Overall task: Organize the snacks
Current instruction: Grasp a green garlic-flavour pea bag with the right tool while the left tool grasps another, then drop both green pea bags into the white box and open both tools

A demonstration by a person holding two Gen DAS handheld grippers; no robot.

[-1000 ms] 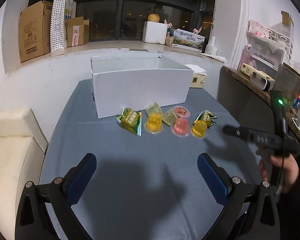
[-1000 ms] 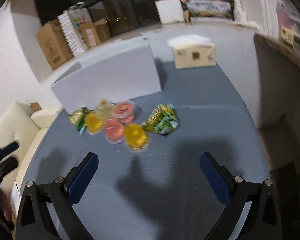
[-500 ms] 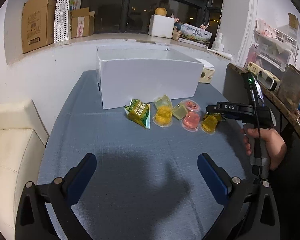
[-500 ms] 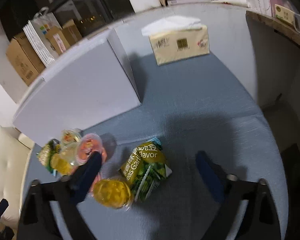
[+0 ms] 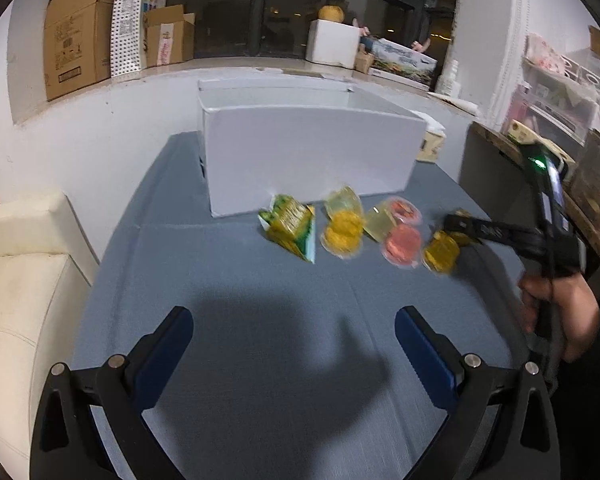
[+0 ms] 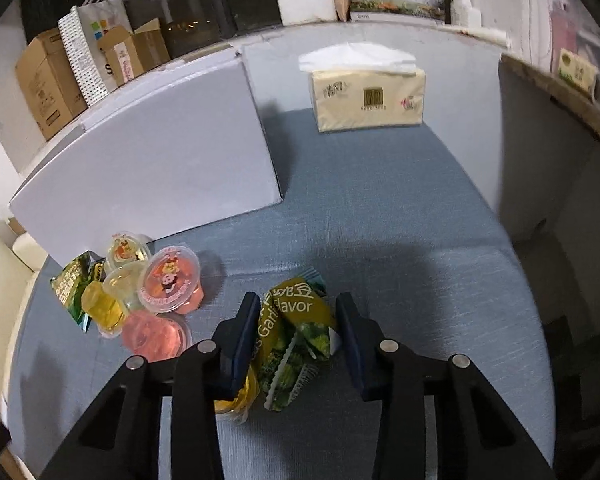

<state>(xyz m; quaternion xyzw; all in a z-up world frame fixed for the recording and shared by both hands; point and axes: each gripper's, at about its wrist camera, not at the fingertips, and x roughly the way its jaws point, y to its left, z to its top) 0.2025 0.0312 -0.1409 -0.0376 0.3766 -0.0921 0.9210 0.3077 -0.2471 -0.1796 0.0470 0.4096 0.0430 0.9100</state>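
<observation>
Right wrist view: you are in the pick-up step, the first item being the green snack packet (image 6: 296,332), which lies on the blue table (image 6: 400,220) at 6 o'clock of the frame, between the pads of your right gripper (image 6: 298,340). The jaws have just been closing, and the packet sits between them. The left pad appears to touch the packet's edge; a thin gap may remain at the right pad, so treat the grip as not yet confirmed. Judged from this, you need to finish the squeeze, then lift clear and carry toward the white box (image 6: 152,160), which stands at 10 o'clock of the packet with its open top out of this view. An orange jelly cup (image 6: 236,396) lies just beside the left pad at 7 o'clock; take care not to drag it. The remaining jelly cups (image 6: 168,284) and a second green packet (image 6: 70,284) are clustered at 9 o'clock, against the box wall.

In the left wrist view your right hand (image 5: 560,312) holds its tool at 3 o'clock, angled down onto the cluster. Your left gripper (image 5: 294,338) stands wide open and empty, tilted down over bare table.
</observation>
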